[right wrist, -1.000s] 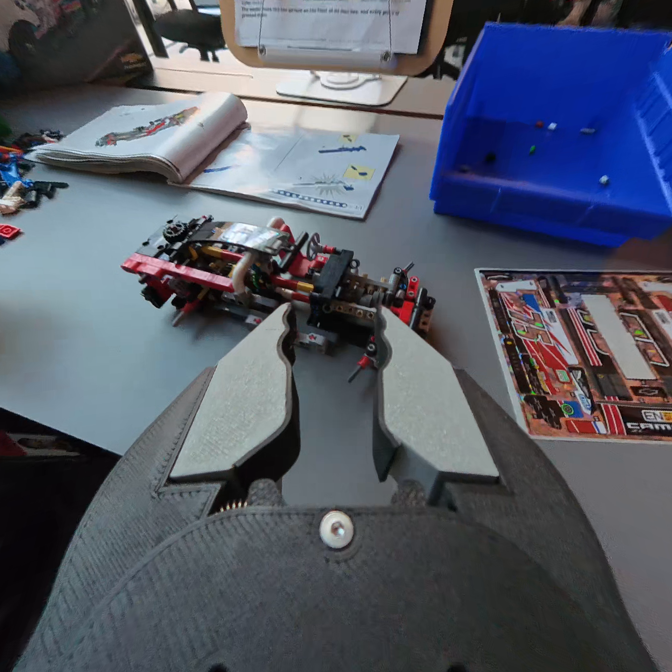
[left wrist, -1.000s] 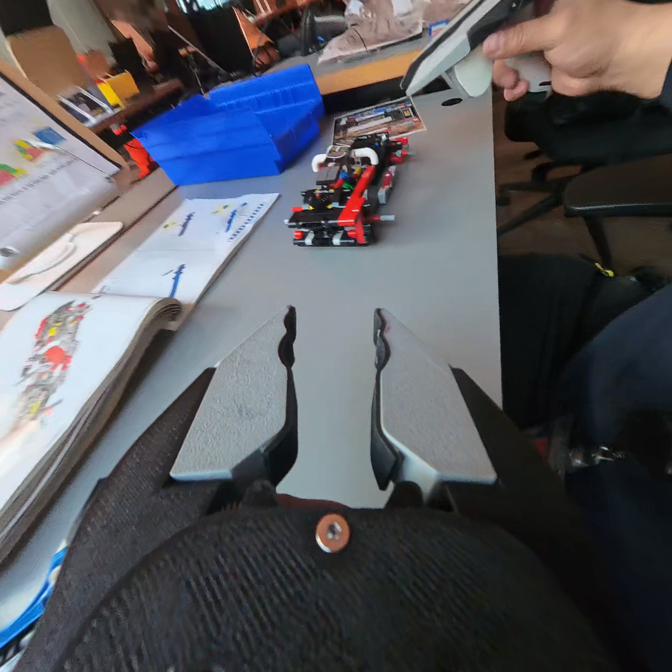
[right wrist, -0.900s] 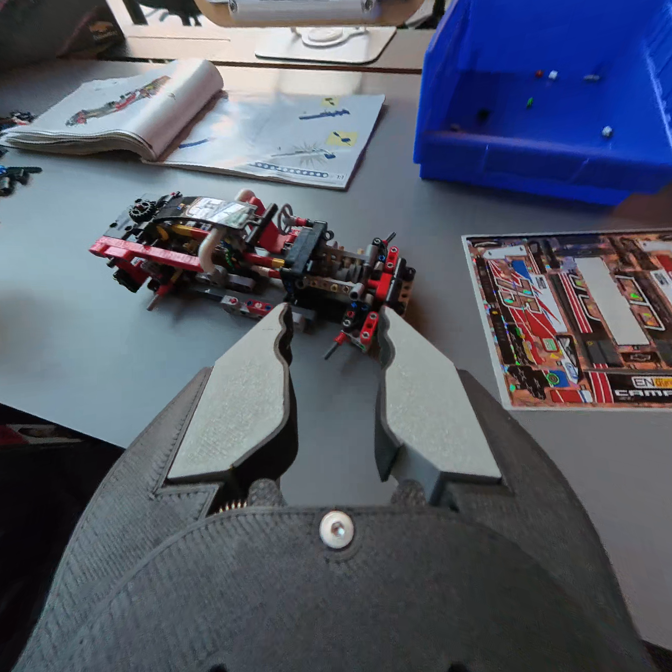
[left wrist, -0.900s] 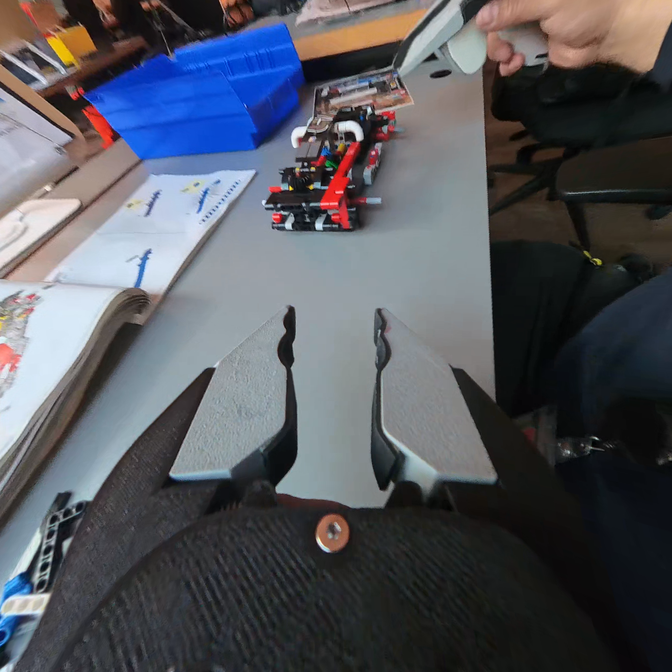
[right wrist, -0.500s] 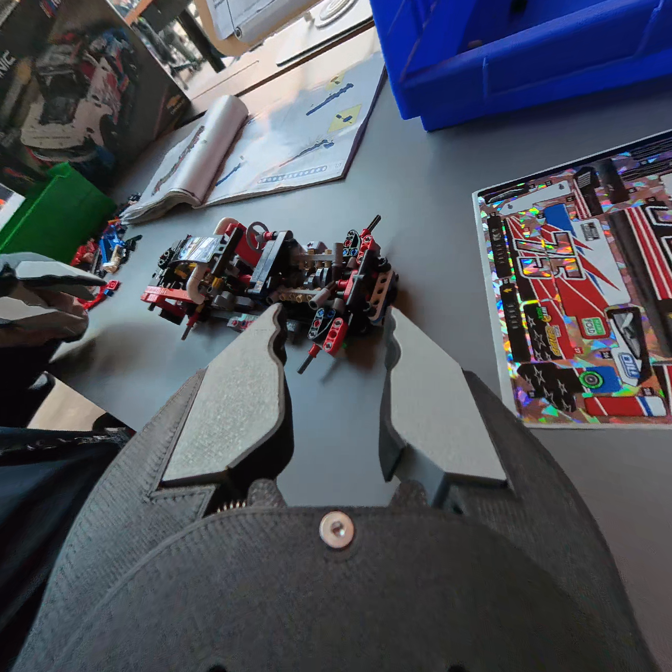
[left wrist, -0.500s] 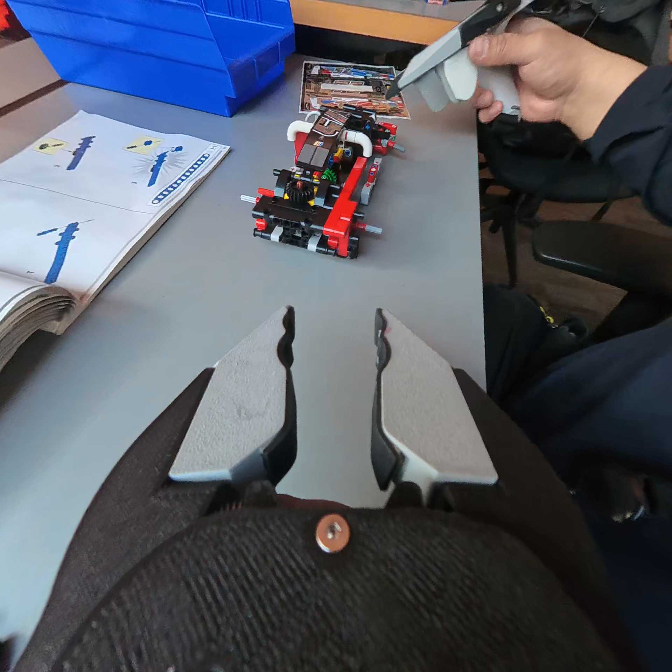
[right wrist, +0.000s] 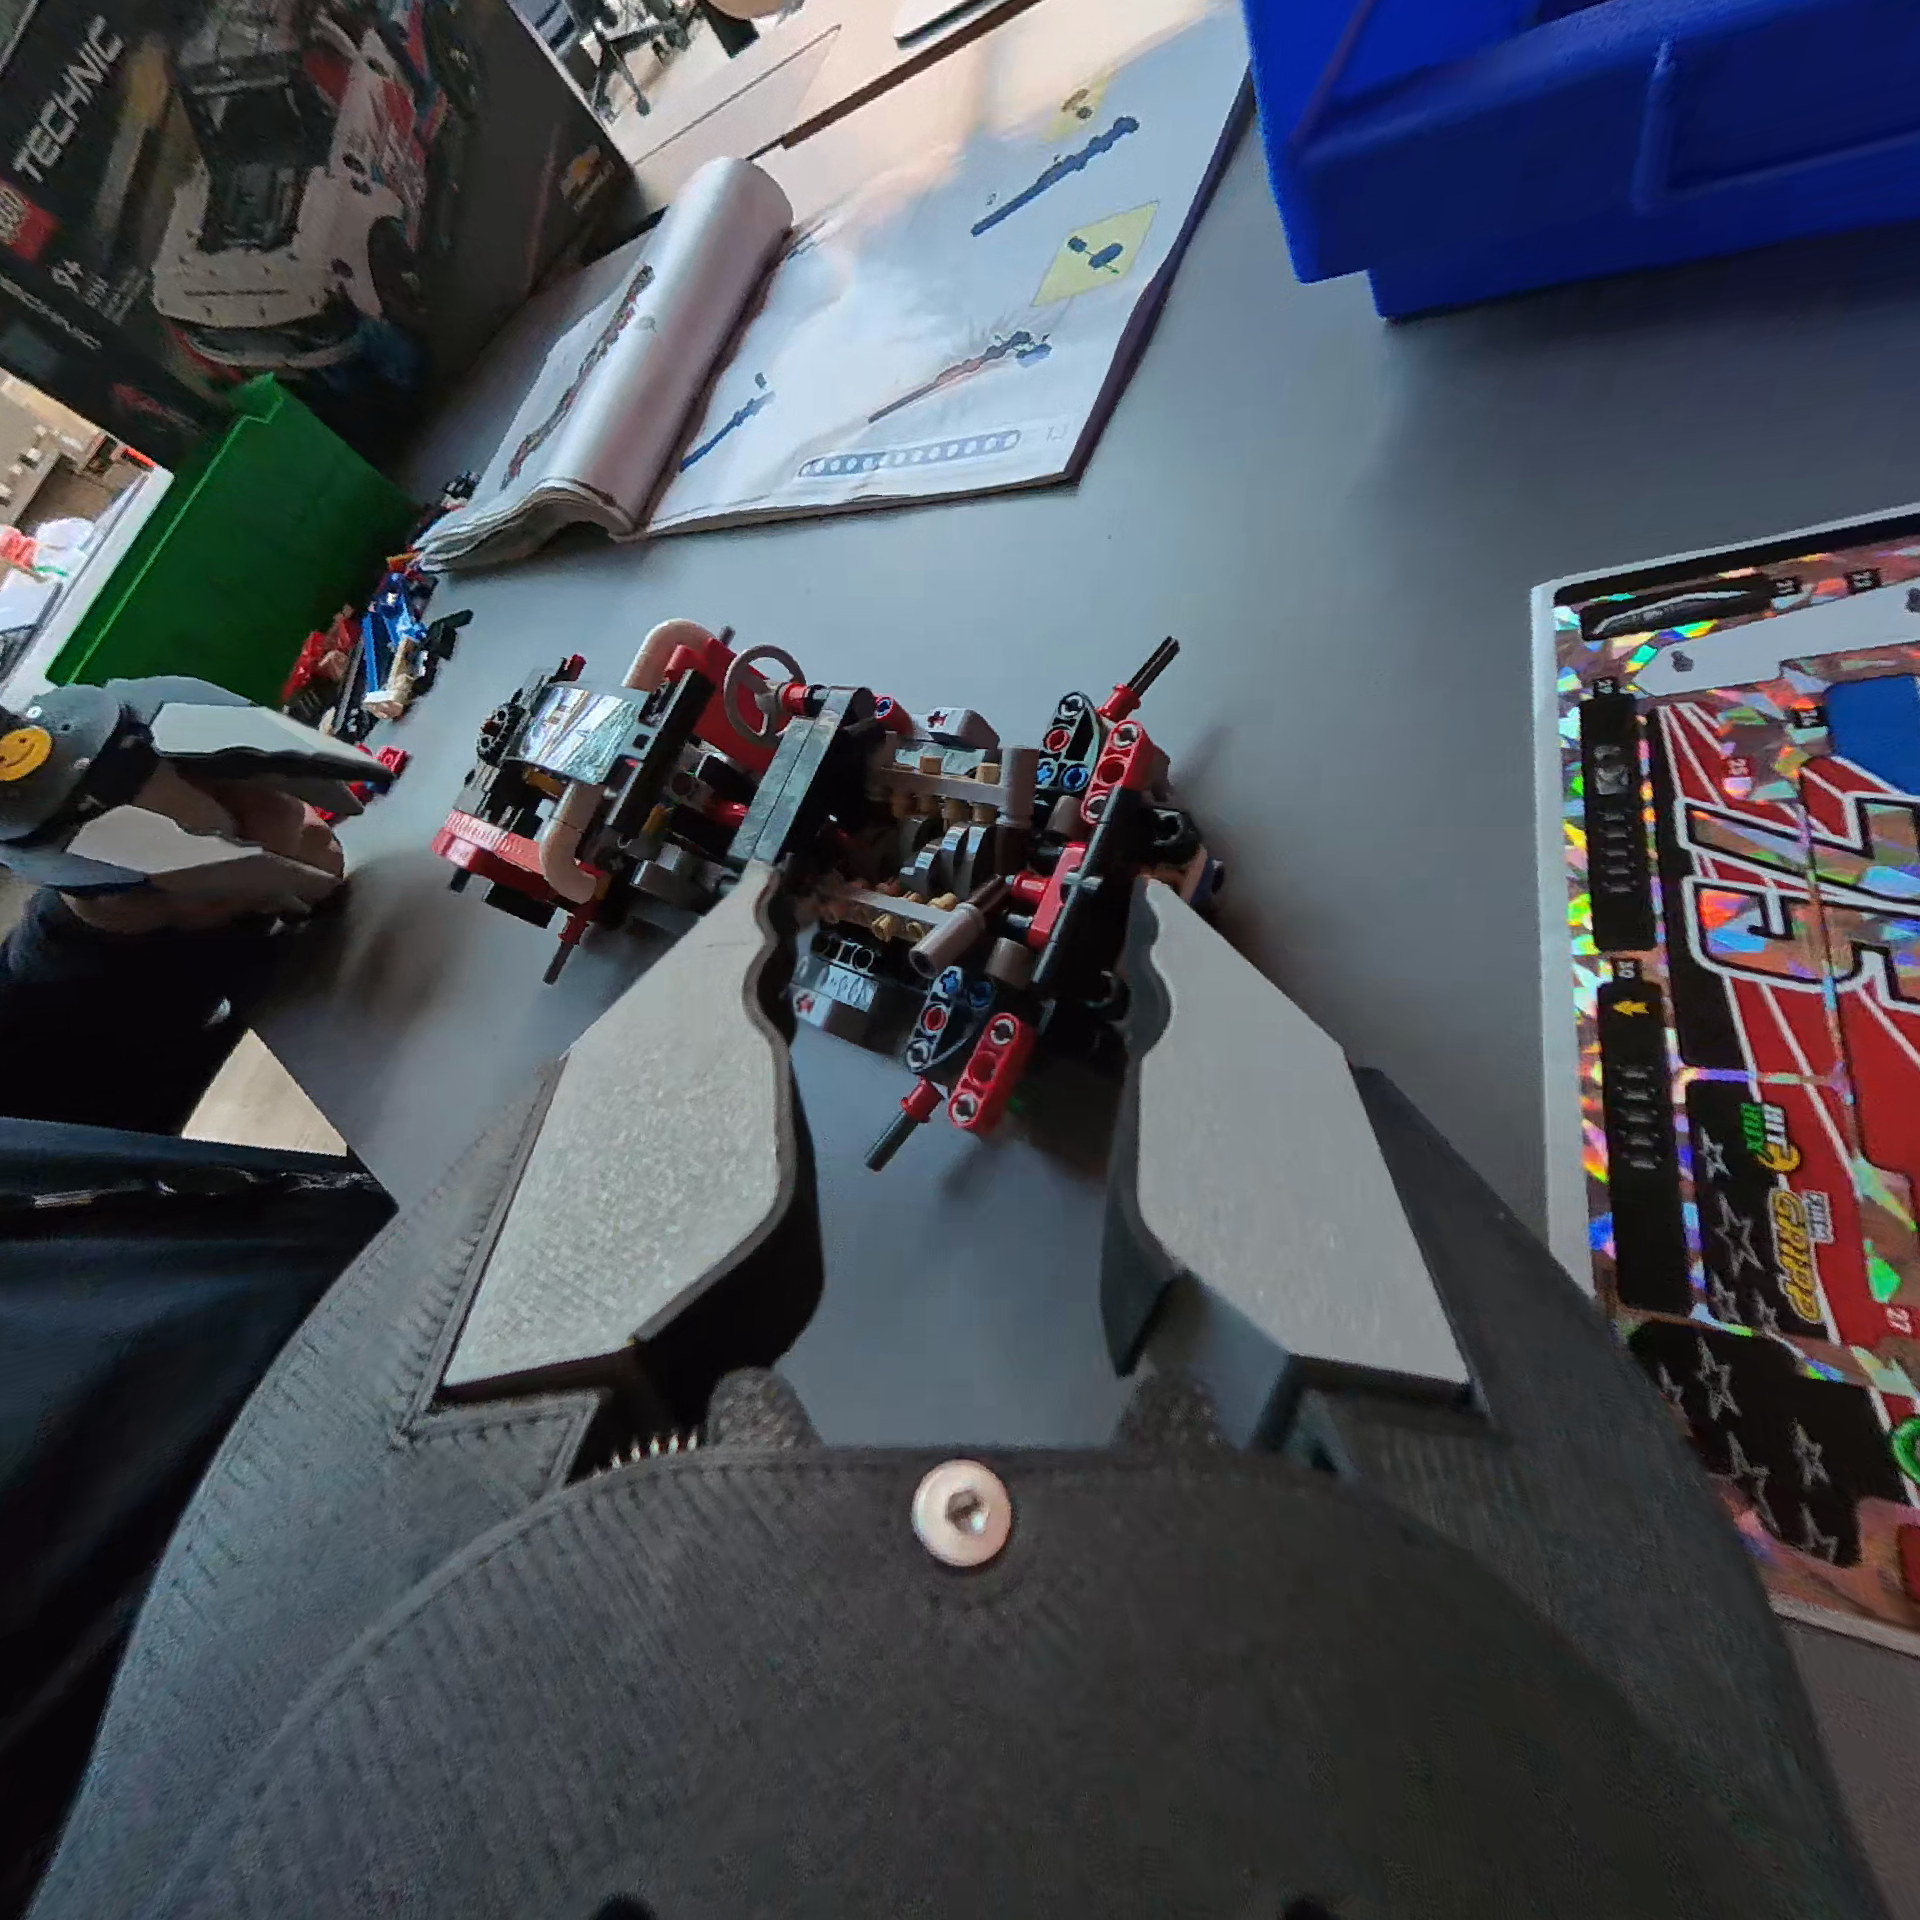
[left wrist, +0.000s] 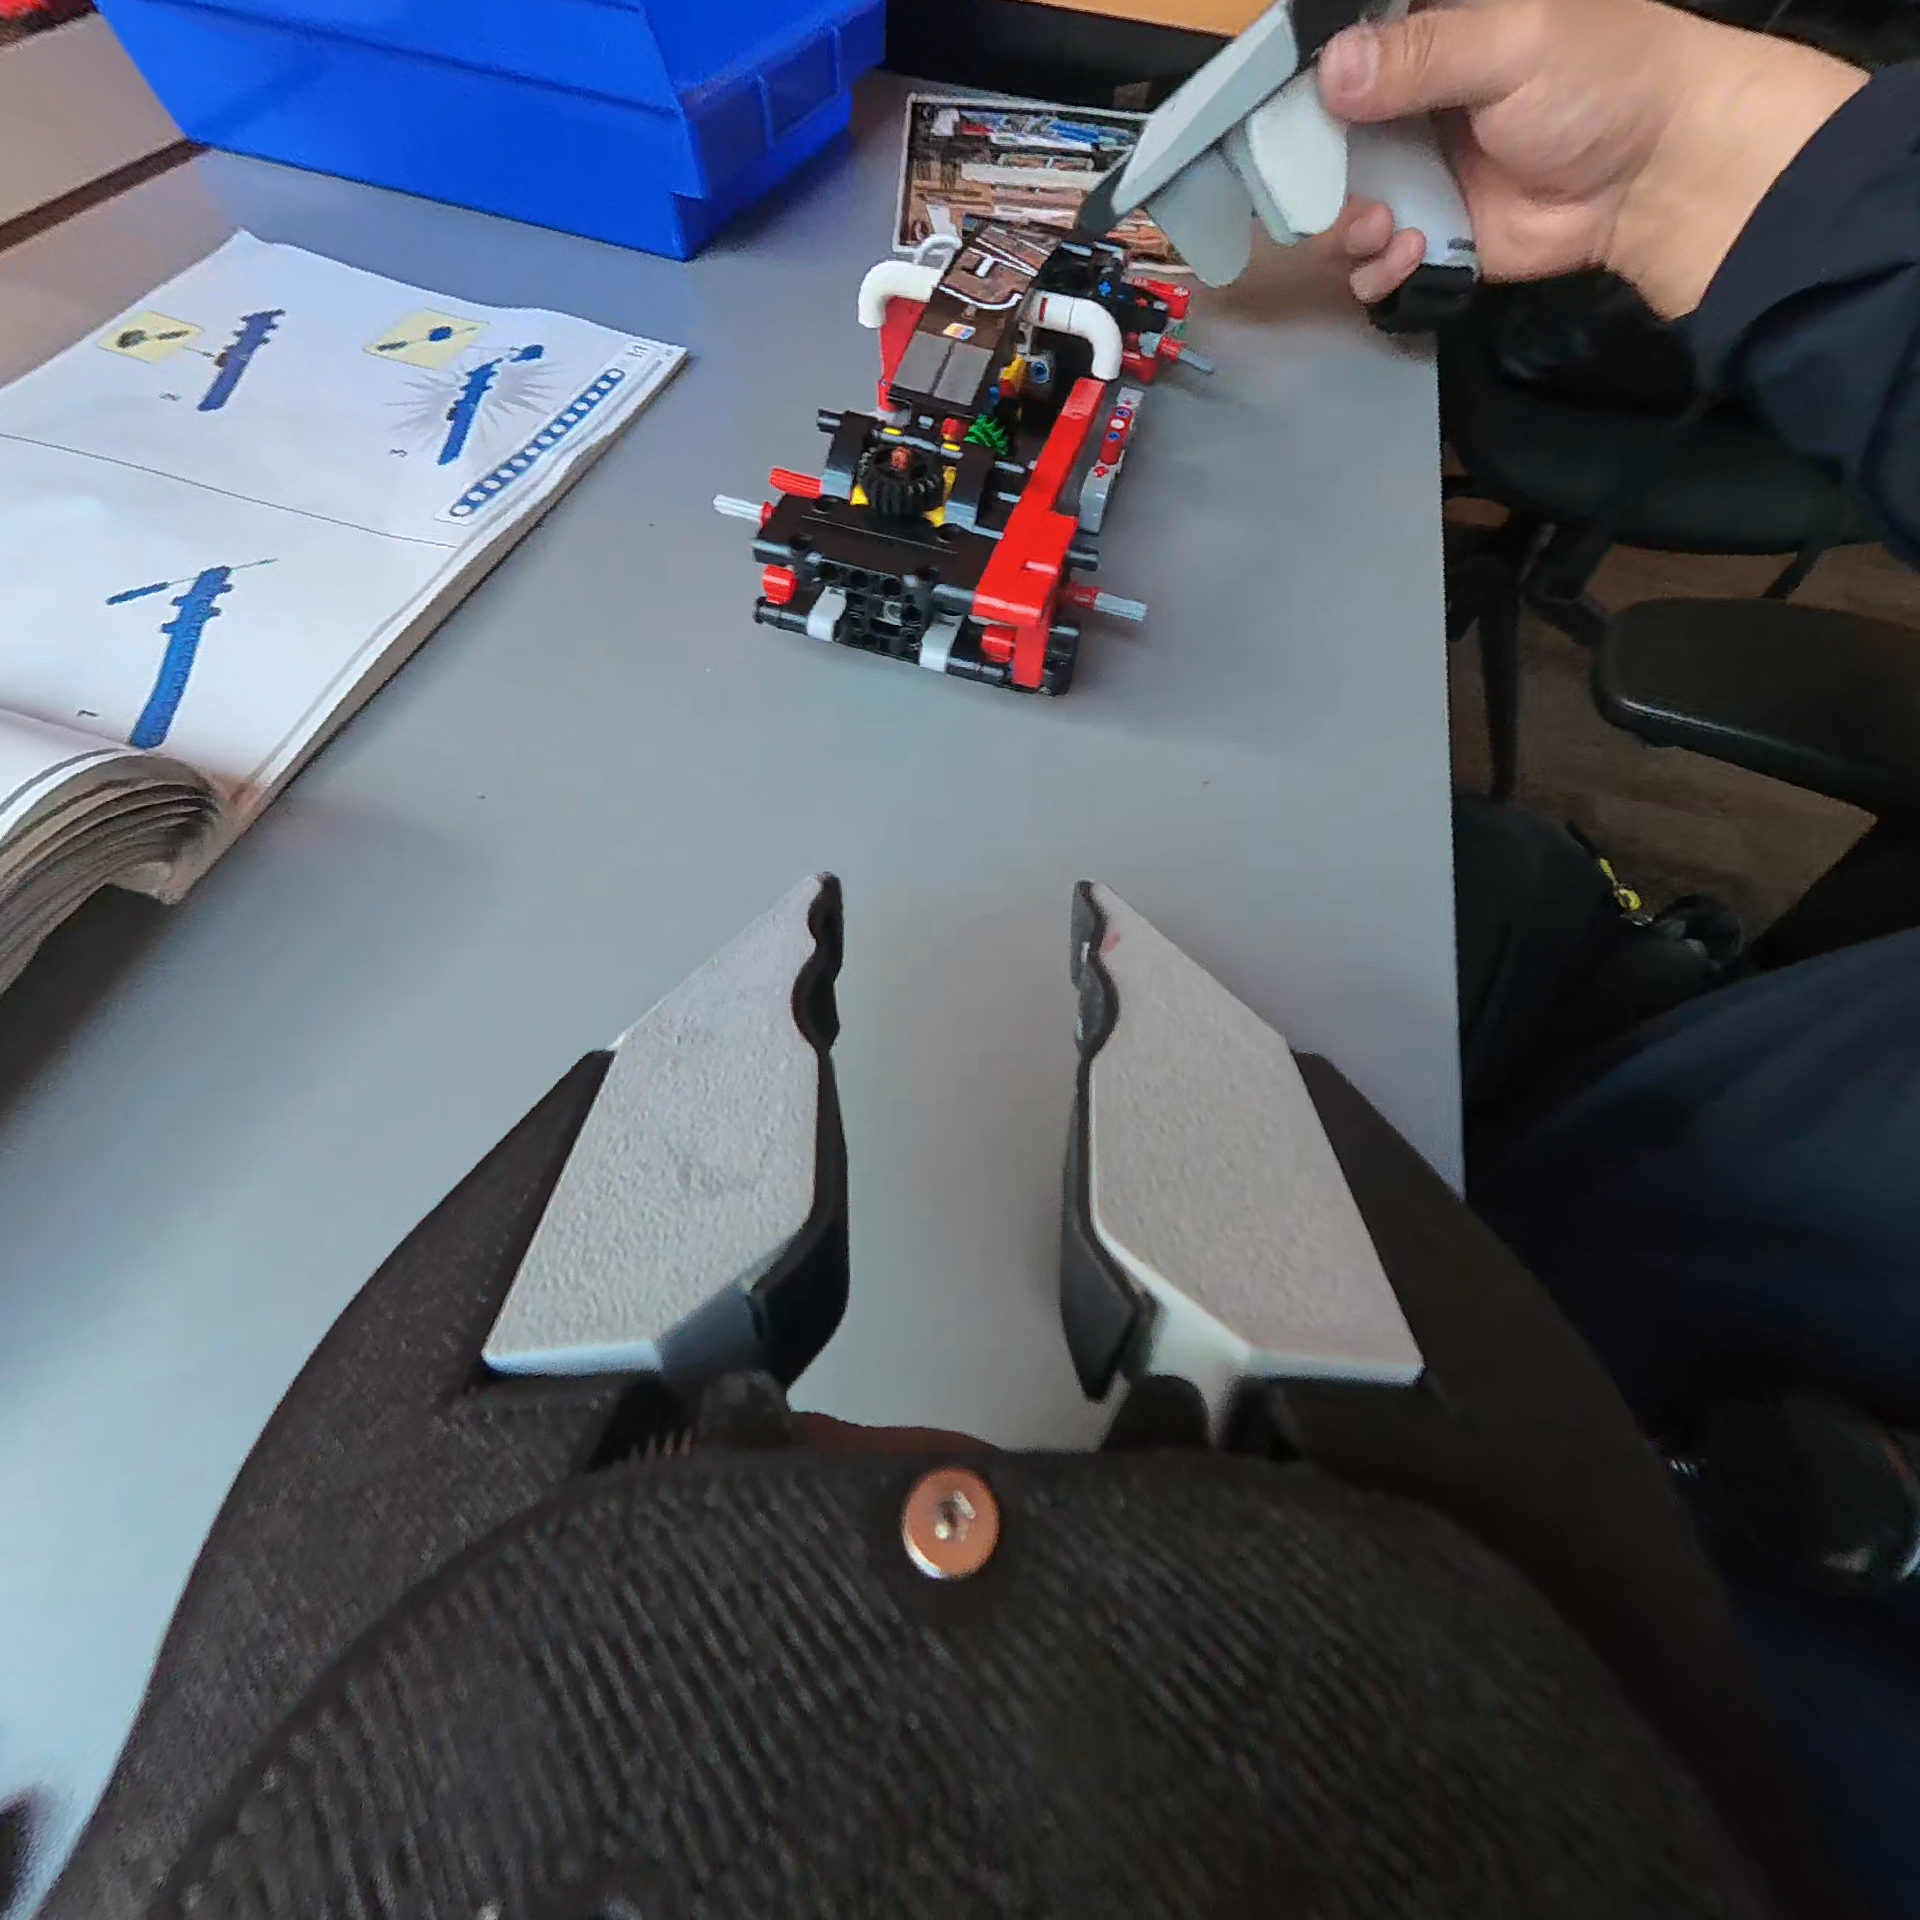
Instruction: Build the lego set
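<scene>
Model car: a half-built brick chassis [left wrist: 940, 499] in red, black and grey lies flat on the grey bench [left wrist: 582, 831], near its right edge.
Long axis: in the left wrist view it runs away from the camera, the red-and-black end nearest, the end with the white curved tubes farther off toward the sticker sheet [left wrist: 1023, 156].
Left hand-held gripper [left wrist: 951, 894]: level and low over bare bench, aimed along the car's length but well short of it; its grey, grainy fingers stand apart with nothing between them.
Right hand-held gripper [right wrist: 961, 904]: tilted, coming down on the car's far end; its fingers spread wide to either side of that end, and whether the pads touch it cannot be told.
Hand [left wrist: 1558, 135]: wrapped round the pale handle of the right hand-held gripper.
Surroundings: an open instruction booklet [left wrist: 291, 499] with matt pages lies left of the car, a glossy blue plastic bin [left wrist: 499, 94] beyond it.
</scene>
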{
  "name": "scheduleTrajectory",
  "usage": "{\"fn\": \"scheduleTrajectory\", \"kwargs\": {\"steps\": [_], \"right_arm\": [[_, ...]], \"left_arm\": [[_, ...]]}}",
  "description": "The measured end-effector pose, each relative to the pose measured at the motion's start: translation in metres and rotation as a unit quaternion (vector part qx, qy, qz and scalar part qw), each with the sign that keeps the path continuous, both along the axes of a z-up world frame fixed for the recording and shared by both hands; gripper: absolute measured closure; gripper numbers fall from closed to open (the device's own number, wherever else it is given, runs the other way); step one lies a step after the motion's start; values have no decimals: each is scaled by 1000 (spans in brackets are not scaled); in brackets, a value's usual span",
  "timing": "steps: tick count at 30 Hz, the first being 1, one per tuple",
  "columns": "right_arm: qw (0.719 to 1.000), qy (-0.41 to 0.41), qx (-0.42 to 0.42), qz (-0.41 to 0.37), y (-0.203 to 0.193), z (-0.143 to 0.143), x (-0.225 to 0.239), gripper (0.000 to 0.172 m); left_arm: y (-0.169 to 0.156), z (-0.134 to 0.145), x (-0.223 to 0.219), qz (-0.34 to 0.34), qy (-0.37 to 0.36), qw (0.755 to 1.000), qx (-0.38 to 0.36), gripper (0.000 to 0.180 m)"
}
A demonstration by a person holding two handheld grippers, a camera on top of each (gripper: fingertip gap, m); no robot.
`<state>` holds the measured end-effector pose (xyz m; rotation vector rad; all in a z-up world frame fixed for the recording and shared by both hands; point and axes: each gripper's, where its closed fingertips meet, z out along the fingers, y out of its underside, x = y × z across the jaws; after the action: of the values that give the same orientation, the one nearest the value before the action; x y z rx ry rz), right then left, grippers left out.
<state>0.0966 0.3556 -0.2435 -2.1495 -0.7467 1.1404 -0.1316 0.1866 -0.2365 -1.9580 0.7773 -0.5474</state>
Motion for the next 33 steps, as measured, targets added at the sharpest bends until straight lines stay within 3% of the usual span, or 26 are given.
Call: {"fn": "scheduleTrajectory", "kwargs": {"steps": [3,11,16,21,24,29,33], "right_arm": [[1000,-3,11,16,-7,2,-4,103],[992,8,13,126,-68,3,-29,109],[975,50,22,216,-116,11,-40,122],[983,68,53,165,-110,20,-24,124],[982,104,67,142,-109,27,-21,124],[981,106,89,136,-115,23,-19,125],[980,104,102,134,-123,20,-13,126]], "left_arm": [[2,1,-6,10,-4,1000,-2,139],[8,-1,-26,43,26,999,5,138],[13,21,-28,50,41,997,39,133],[19,55,26,-40,90,993,61,108],[25,55,78,-142,165,973,70,103],[43,25,141,-267,309,912,36,103],[69,0,149,-289,383,877,-18,110]]}}
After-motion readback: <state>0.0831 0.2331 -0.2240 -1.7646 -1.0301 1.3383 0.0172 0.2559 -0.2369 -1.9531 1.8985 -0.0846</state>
